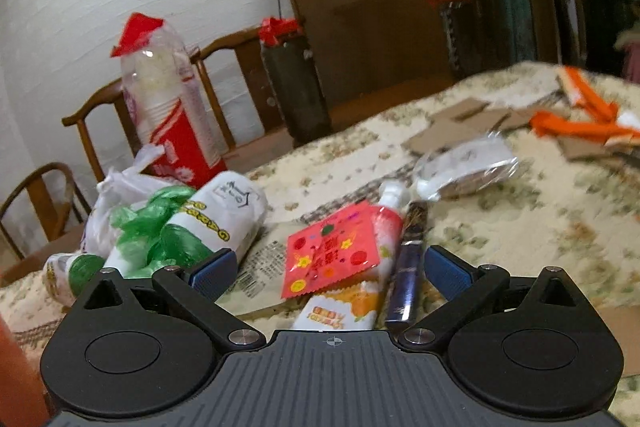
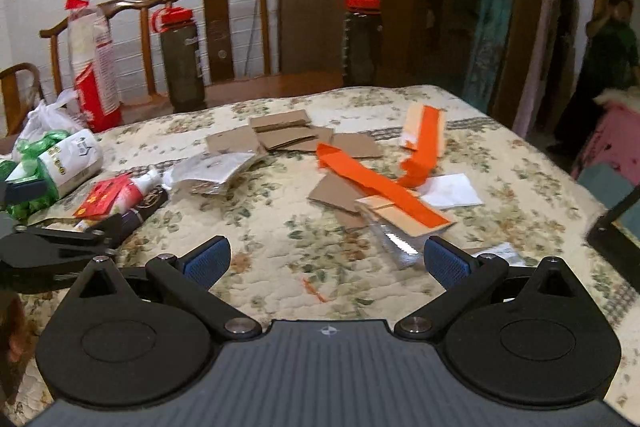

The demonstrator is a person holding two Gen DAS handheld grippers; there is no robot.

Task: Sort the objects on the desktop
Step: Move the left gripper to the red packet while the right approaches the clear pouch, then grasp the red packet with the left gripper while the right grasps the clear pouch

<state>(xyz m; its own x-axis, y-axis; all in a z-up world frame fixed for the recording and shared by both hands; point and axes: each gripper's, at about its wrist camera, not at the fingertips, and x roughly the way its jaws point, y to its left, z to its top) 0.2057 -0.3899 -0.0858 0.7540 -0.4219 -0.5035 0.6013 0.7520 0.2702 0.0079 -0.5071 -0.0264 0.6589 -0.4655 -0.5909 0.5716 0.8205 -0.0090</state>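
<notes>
My left gripper [image 1: 328, 273] is open and empty, just above a red packet [image 1: 332, 253], a white-and-red tube [image 1: 390, 223], an orange sachet [image 1: 344, 311] and a dark blue stick [image 1: 406, 275]. A white bottle wrapped in green plastic [image 1: 192, 231] lies to its left. My right gripper [image 2: 326, 263] is open and empty over the quilted table [image 2: 280, 251]. Ahead of it lie orange strips [image 2: 376, 183], cardboard pieces [image 2: 280, 135], a clear wrapper [image 2: 396, 243] and a silver foil bag [image 2: 212, 167]. The left gripper's body [image 2: 52, 247] shows at the left of the right wrist view.
A sleeve of paper cups [image 2: 94, 67] and two dark bottles with red caps [image 2: 182, 63] [image 2: 362, 39] stand on the wooden bench behind the table. Wooden chairs [image 2: 224, 27] line the white wall. A person [image 2: 608, 67] stands in the doorway at far right.
</notes>
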